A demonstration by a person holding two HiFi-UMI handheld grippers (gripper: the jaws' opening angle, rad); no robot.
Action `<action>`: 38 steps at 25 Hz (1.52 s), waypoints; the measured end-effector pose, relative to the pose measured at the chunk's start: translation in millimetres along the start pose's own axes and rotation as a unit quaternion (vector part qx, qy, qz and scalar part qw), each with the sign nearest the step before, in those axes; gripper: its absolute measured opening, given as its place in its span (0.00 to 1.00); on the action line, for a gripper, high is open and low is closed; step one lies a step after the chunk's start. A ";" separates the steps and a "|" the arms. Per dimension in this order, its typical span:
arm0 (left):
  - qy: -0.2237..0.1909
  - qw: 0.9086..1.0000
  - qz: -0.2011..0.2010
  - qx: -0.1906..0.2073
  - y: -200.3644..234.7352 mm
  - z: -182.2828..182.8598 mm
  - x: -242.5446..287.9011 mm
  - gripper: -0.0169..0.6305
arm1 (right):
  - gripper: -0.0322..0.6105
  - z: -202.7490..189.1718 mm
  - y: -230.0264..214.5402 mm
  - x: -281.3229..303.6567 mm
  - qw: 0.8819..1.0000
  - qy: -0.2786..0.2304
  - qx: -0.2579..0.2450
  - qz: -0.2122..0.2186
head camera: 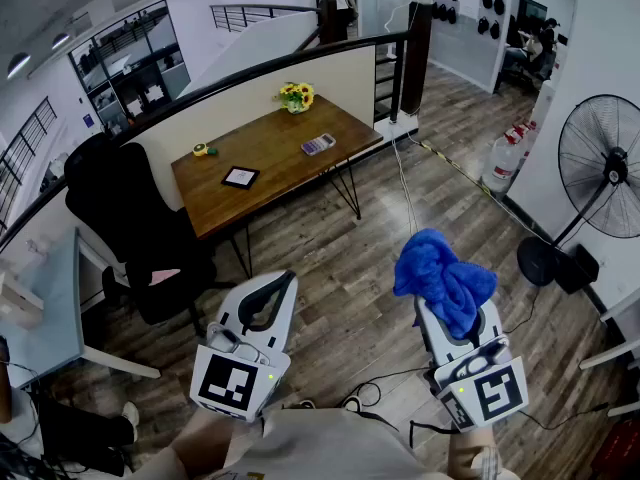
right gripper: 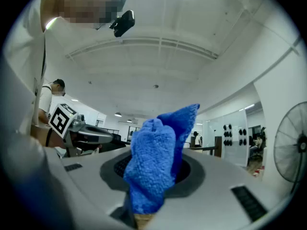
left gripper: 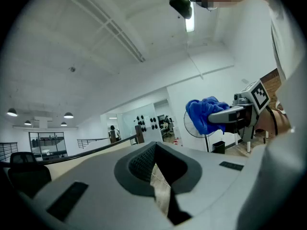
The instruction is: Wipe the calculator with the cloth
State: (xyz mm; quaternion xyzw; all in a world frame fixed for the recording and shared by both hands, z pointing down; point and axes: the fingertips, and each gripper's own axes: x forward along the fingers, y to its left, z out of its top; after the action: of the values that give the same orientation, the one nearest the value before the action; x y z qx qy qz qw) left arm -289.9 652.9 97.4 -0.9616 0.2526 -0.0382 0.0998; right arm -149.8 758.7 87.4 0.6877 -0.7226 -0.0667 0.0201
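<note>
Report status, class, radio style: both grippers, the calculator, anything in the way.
Left gripper shut, empty. Right gripper shut on blue cloth. Calculator on wooden table ahead, not yet reached. Black chair beside table.

Bright, even indoor light filled all three views. In the head view it came from round ceiling lamps at the upper left and from pale walls that threw it back; the wooden table cast only a soft shadow on the floor beneath its near edge. In the left gripper view a strip light overhead burned out to white glare. Both gripper views bent straight lines strongly and darkened to black at their corners. The blue cloth stood sharp and saturated in the right gripper view, while the distant rooms behind it looked small and hazy
</note>
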 end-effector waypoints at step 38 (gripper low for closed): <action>-0.021 0.999 0.034 0.007 35.0 -33.9 107.1 0.70 | 0.26 -54.8 -78.7 94.8 0.998 0.014 0.045 0.034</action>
State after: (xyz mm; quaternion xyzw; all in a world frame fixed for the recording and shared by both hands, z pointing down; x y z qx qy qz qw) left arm -217.7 564.4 125.5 -0.9523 0.2831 -0.0158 0.1128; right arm -70.3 656.8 126.0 0.6635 -0.7478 -0.0238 0.0010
